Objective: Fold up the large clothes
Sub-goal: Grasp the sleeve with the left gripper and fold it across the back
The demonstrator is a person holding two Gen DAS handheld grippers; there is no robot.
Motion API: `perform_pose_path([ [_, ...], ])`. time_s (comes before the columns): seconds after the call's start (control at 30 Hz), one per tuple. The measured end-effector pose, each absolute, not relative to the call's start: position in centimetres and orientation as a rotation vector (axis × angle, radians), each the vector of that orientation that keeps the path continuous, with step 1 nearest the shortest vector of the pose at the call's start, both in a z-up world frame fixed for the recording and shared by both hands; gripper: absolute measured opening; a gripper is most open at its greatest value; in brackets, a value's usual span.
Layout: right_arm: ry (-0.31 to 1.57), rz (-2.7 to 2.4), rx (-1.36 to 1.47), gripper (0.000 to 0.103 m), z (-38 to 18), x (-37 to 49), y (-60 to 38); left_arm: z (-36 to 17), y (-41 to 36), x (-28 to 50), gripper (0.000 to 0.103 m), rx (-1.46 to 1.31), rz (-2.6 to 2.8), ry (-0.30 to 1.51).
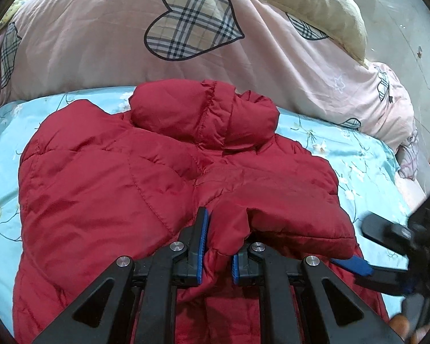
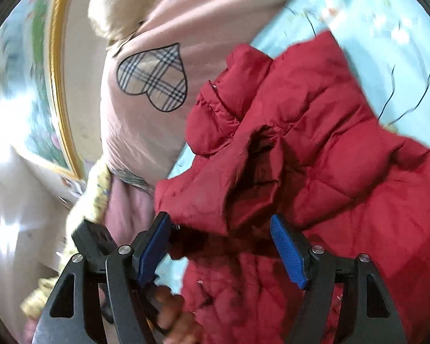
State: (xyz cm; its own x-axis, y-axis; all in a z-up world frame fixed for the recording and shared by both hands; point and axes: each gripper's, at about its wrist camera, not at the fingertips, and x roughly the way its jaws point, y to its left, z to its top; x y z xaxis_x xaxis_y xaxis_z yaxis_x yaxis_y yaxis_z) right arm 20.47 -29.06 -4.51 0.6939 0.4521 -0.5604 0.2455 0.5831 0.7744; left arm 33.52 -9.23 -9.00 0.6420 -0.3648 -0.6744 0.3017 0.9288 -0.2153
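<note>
A red quilted puffer jacket [image 1: 134, 177] lies on a light blue floral bed sheet [image 1: 355, 157], its hood [image 1: 203, 111] at the far end. My left gripper [image 1: 219, 230] is shut on a fold of the jacket's red fabric, likely a sleeve, held over the jacket's body. My right gripper [image 2: 220, 229] is open, its blue pads [image 2: 288, 253] spread just in front of a raised sleeve cuff [image 2: 261, 154] of the jacket [image 2: 344, 172]. Nothing is between its fingers. The right gripper also shows at the right edge of the left wrist view [image 1: 367, 246].
A pink quilt with plaid hearts [image 1: 192, 20] is heaped behind the jacket, with a cream pillow [image 1: 309, 3] on it. The bed's right edge and grey floor [image 1: 410, 23] lie to the right. A gold-framed picture [image 2: 43, 71] and white wall show in the right wrist view.
</note>
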Motion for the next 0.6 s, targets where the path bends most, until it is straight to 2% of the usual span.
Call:
perform_pose_path([
  [0.13,0.841,0.123,1.028,0.074,-6.3,21.8,-29.9,-9.4,-9.2,33.1,0.015,-0.097,-0.402,0.791],
  [0.17,0.845,0.123,1.034,0.067,-6.8,22.2,-29.9,-9.5,-9.2,33.2,0.018,-0.099,-0.403,0.798],
  [0.2,0.848,0.114,1.036,0.046,-7.1,22.5,-30.0,-9.7,-9.2,33.3,0.019,-0.096,-0.4,0.811],
  [0.27,0.861,0.096,1.024,0.016,-7.5,23.0,-30.0,-10.0,-9.2,33.7,0.021,-0.093,-0.403,0.843],
  [0.37,0.85,0.059,0.973,0.009,-7.0,22.9,-30.1,-10.4,-9.2,34.1,0.023,-0.073,-0.434,0.89],
  [0.5,0.829,0.038,0.893,0.006,-5.7,23.0,-30.2,-10.5,-9.1,34.2,0.028,-0.047,-0.46,0.919],
  [0.53,0.829,0.034,0.862,0.006,-5.3,23.2,-30.0,-10.5,-9.0,34.2,0.03,-0.04,-0.462,0.924],
  [0.6,0.828,0.027,0.819,0.006,-4.8,23.5,-29.7,-10.4,-8.8,34.1,0.043,-0.03,-0.464,0.926],
])
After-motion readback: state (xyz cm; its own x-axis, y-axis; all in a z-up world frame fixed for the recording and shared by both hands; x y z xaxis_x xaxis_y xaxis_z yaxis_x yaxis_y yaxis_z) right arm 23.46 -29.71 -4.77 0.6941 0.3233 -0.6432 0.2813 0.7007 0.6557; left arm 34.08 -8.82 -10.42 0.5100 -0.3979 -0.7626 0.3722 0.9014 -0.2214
